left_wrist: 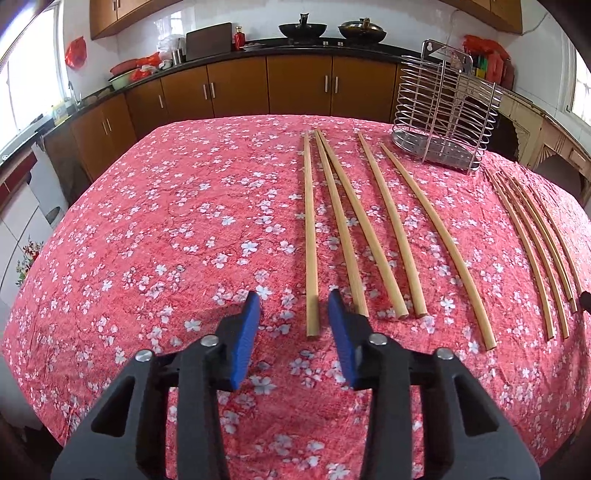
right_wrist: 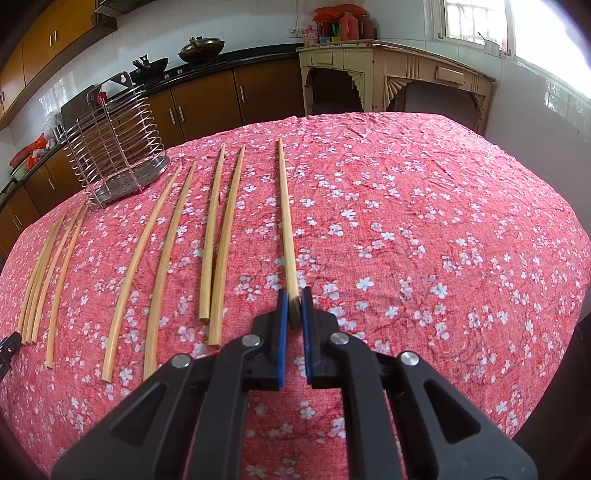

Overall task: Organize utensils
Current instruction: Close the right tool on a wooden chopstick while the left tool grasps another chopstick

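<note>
Pink flowered cloth is spread on the table. Nearest, one chopstick is pinched at its thick end by the right gripper. Another chopstick is straddled by the left gripper, not yet squeezed. Chopsticks look light, stiff, slippery. Farther back, a wire holder is placed.

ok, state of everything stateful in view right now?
left gripper: open, nothing between the pads, nearest chopstick just ahead
right gripper: shut on the rightmost chopstick at its near end
other chopsticks: lying loose on the tablecloth
wire utensil holder: upright, looks empty
lidded pan: lid on
cabinet doors: closed
</note>
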Tool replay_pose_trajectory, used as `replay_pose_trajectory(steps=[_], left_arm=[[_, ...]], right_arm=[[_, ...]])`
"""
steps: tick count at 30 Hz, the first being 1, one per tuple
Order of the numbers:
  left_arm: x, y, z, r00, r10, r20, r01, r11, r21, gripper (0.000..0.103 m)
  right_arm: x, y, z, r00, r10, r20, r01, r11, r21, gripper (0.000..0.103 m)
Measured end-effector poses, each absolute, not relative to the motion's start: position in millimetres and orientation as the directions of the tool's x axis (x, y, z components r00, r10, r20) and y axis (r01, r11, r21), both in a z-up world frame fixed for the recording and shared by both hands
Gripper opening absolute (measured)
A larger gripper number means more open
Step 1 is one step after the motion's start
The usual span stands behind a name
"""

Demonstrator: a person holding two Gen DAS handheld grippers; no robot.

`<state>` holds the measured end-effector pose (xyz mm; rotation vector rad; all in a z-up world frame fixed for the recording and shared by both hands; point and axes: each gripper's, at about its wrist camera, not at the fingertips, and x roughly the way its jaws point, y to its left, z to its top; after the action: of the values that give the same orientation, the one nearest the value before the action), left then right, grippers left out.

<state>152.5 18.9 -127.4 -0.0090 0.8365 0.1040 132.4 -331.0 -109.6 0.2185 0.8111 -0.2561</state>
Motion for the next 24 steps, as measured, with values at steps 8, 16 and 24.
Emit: replay_pose_trajectory(steps=[8, 16, 24], left_arm=[[153, 15, -128, 0.67, 0.089, -0.737, -0.096, 0.995, 0.034, 0.027], [151, 19, -128, 0.677, 0.08, -0.732, -0.089, 0.996, 0.027, 0.008], [136, 35, -119, 0.703, 0.041, -0.71, -0.063, 0.998, -0.005, 0.007]], right_arm=[[133, -330, -110, 0.661, -0.142, -0.736, 0.308, 0.947, 0.094, 0.009], [132, -331, -109, 0.666, -0.133, -0.734, 0.306, 0.946, 0.107, 0.008], [118, -329, -99, 0.698, -0.148, -0.7, 0.292, 0.952, 0.089, 0.007]])
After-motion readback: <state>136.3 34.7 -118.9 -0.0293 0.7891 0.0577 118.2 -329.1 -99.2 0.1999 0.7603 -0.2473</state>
